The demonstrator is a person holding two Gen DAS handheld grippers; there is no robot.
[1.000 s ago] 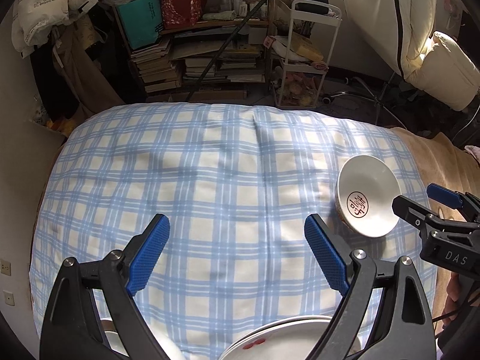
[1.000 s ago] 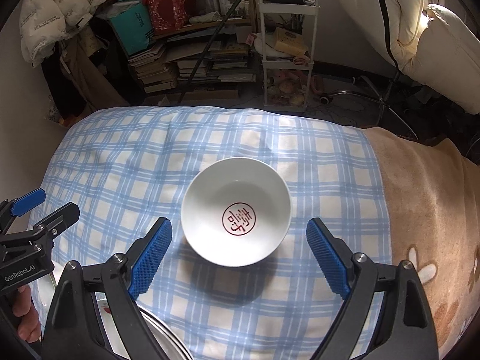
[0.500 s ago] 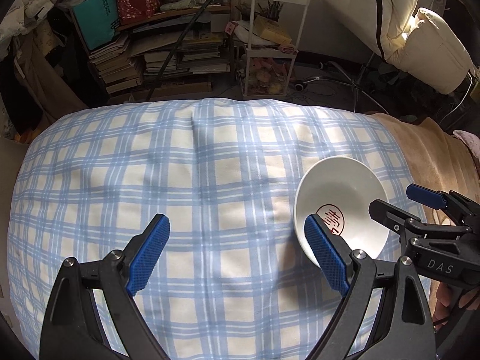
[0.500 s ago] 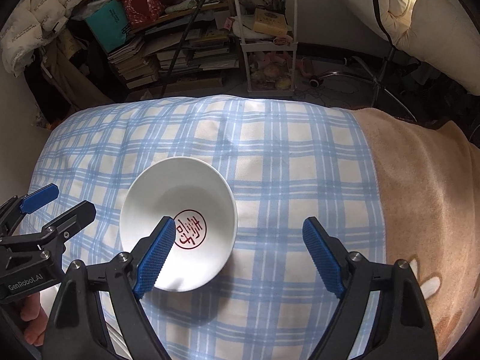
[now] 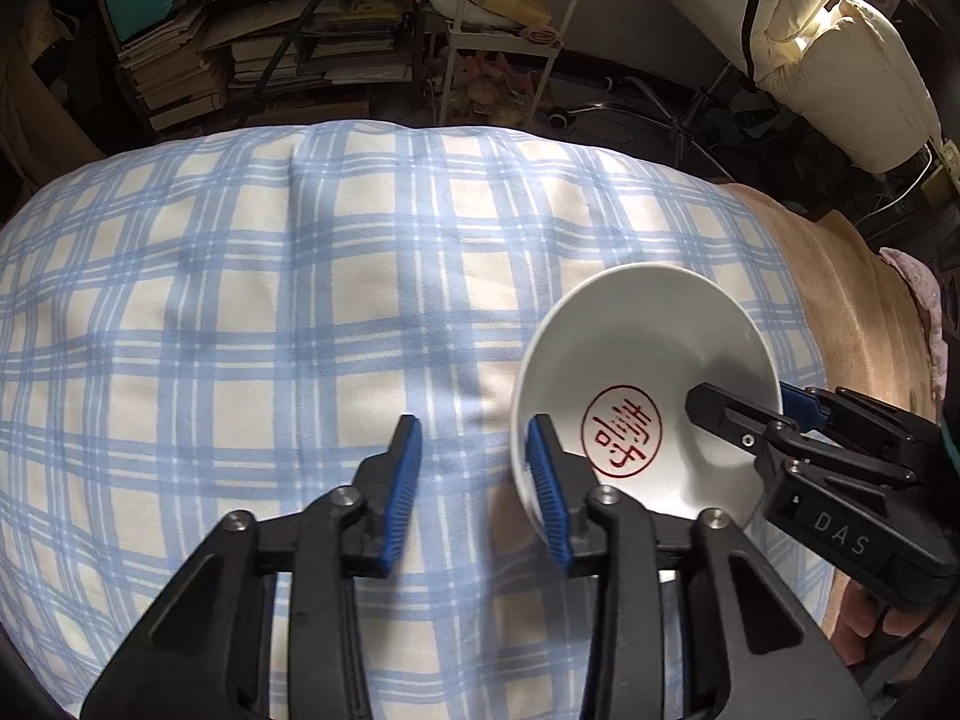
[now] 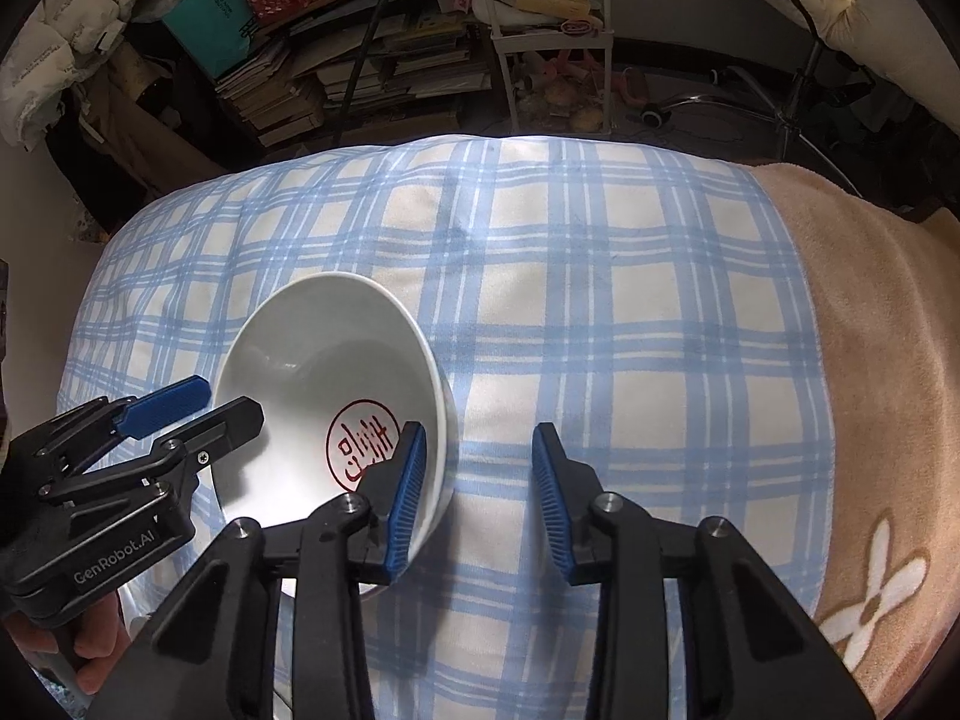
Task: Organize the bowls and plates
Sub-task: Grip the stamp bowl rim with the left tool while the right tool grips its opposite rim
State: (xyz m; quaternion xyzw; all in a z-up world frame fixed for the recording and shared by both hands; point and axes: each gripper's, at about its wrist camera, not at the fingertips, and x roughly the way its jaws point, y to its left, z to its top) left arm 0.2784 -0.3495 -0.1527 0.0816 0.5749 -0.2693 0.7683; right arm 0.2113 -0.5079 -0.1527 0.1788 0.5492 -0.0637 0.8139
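Resting on the blue-and-cream checked cloth [image 5: 240, 330] that is covering the surface, a white bowl [image 5: 648, 360] is sitting toward the cloth's right side, tipped slightly, and is showing a round red seal mark [image 5: 621, 441] on its floor.

The left gripper [image 5: 474, 474] is pointing steeply down at the bowl's left rim. Its fingers have just been closing and are standing partly open: the right one is reaching over the rim into the bowl, the left one is hanging clear outside, so nothing is being gripped.

The right gripper [image 6: 480, 480] is mirroring this at the opposite rim. Its fingers have also just been closing, with one over the bowl's inside and the other apart from the wall, not clamping it.

Further right, a tan blanket [image 6: 870, 360] with a white flower is lying against the cloth's edge.

Behind, stacked books [image 5: 240, 60] are filling shelves, a white cart [image 5: 498, 30] is standing mid-room, and pale padded bedding [image 5: 840, 60] is catching the sun.
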